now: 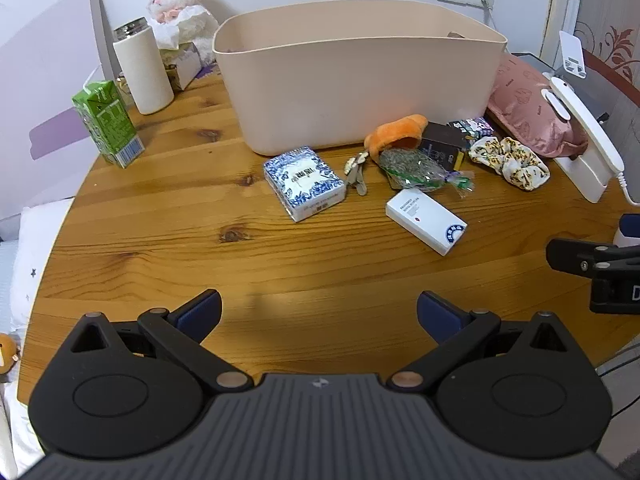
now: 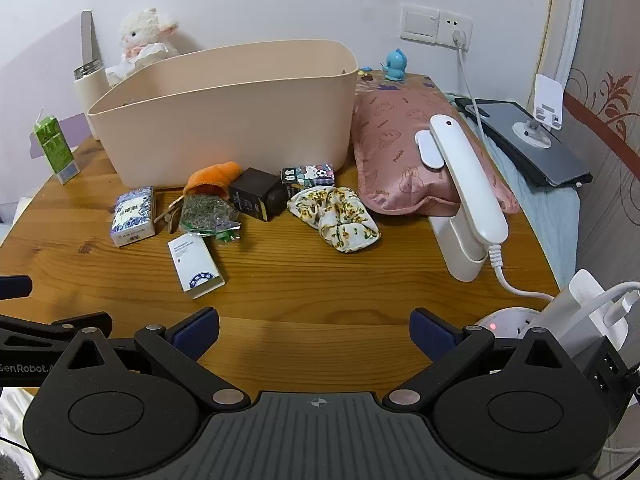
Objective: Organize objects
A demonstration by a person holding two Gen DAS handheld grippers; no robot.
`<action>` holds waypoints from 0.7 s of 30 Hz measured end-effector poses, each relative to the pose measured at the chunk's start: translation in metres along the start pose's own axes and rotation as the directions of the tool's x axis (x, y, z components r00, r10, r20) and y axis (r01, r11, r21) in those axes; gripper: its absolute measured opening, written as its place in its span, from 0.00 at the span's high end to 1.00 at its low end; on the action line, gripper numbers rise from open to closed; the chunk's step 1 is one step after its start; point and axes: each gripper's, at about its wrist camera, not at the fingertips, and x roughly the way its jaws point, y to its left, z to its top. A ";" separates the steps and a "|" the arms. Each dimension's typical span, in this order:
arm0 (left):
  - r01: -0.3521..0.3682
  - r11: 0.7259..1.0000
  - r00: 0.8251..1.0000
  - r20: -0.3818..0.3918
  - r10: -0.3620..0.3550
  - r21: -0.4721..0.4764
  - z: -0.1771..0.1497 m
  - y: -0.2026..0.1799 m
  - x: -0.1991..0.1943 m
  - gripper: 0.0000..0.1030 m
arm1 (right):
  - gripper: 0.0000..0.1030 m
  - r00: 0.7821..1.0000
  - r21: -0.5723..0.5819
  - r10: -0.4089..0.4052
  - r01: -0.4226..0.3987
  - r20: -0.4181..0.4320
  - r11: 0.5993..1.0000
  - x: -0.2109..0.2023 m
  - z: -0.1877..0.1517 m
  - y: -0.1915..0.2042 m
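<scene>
A beige storage bin (image 1: 360, 76) (image 2: 224, 112) stands at the back of the wooden table (image 1: 168, 248) (image 2: 320, 280). In front of it lie a blue-and-white box (image 1: 304, 182) (image 2: 134, 216), a white box (image 1: 426, 220) (image 2: 196, 262), a herb sachet (image 1: 412, 168) (image 2: 206, 210), an orange plush (image 1: 396, 134) (image 2: 214, 176), a black box (image 1: 444, 146) (image 2: 256, 196), a cartoon box (image 2: 308, 174) and a floral scrunchie (image 1: 508, 160) (image 2: 336, 216). My left gripper (image 1: 319, 312) and right gripper (image 2: 314, 330) are both open and empty, near the front edge.
A green carton (image 1: 108, 124) (image 2: 54, 148), a white flask (image 1: 142, 68) and a plush lamb (image 1: 180, 4) stand at the left back. A pink pouch (image 2: 412, 152), a white lamp base (image 2: 468, 196) and a power strip (image 2: 508, 322) are on the right.
</scene>
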 end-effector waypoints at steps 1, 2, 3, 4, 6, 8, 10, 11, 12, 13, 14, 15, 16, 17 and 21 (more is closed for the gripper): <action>0.002 1.000 1.000 -0.003 -0.002 0.000 0.000 0.000 0.000 0.00 | 0.00 1.000 -0.002 -0.001 0.001 0.000 1.000 0.000 0.000 0.000; 0.004 1.000 1.000 -0.007 -0.004 0.000 0.000 0.000 0.001 0.00 | 0.00 1.000 -0.002 0.000 0.000 0.000 1.000 0.000 0.000 0.000; 0.005 1.000 1.000 -0.010 -0.005 0.000 0.000 -0.001 0.002 0.00 | 0.00 1.000 -0.002 0.000 0.000 0.001 1.000 0.000 0.000 0.000; 0.005 1.000 1.000 -0.012 -0.005 0.000 0.000 -0.001 0.002 0.00 | 0.00 1.000 -0.004 -0.001 0.001 0.003 1.000 0.000 0.000 0.000; 0.005 1.000 1.000 -0.012 -0.005 0.002 0.000 -0.001 0.002 0.00 | 0.00 1.000 -0.010 -0.003 0.003 0.007 1.000 -0.001 0.000 0.001; 0.005 1.000 1.000 -0.010 -0.005 0.003 0.000 -0.001 0.002 0.00 | 0.00 1.000 -0.019 -0.005 0.006 0.011 1.000 -0.002 0.001 0.003; 0.004 1.000 1.000 -0.010 -0.004 0.002 0.001 0.000 0.002 0.00 | 0.00 1.000 -0.026 -0.008 0.008 0.013 1.000 -0.002 0.000 0.004; 0.004 1.000 1.000 -0.011 -0.004 0.000 0.001 0.001 0.002 0.00 | 0.00 1.000 -0.030 -0.007 0.008 0.013 1.000 -0.002 0.000 0.004; 0.004 1.000 1.000 -0.010 -0.004 -0.002 0.001 0.001 0.002 0.00 | 0.00 1.000 -0.033 -0.005 0.005 0.014 0.999 -0.003 0.000 0.005; 0.004 1.000 1.000 -0.010 -0.004 -0.006 0.002 0.002 0.002 0.00 | 0.00 1.000 -0.034 -0.002 0.003 0.015 0.999 -0.003 0.000 0.006; 0.004 1.000 1.000 -0.009 -0.004 -0.009 0.002 0.002 0.002 0.00 | 0.00 1.000 -0.035 -0.001 0.001 0.015 0.999 -0.003 0.000 0.006; 0.005 1.000 1.000 -0.007 -0.005 -0.012 0.002 0.003 0.001 0.00 | 0.00 1.000 -0.035 -0.002 0.002 0.016 0.999 -0.003 0.000 0.006; 0.004 1.000 1.000 -0.006 -0.004 -0.015 0.001 0.003 0.001 0.00 | 0.00 1.000 -0.034 -0.005 0.005 0.015 0.999 -0.003 0.000 0.006; 0.003 1.000 1.000 -0.006 -0.003 -0.018 0.001 0.004 0.001 0.00 | 0.00 1.000 -0.034 -0.006 0.007 0.015 0.999 -0.003 0.000 0.007; 0.003 1.000 1.000 -0.013 -0.003 -0.018 0.000 0.005 0.001 0.00 | 0.00 1.000 -0.036 -0.008 0.009 0.013 0.999 -0.003 0.000 0.007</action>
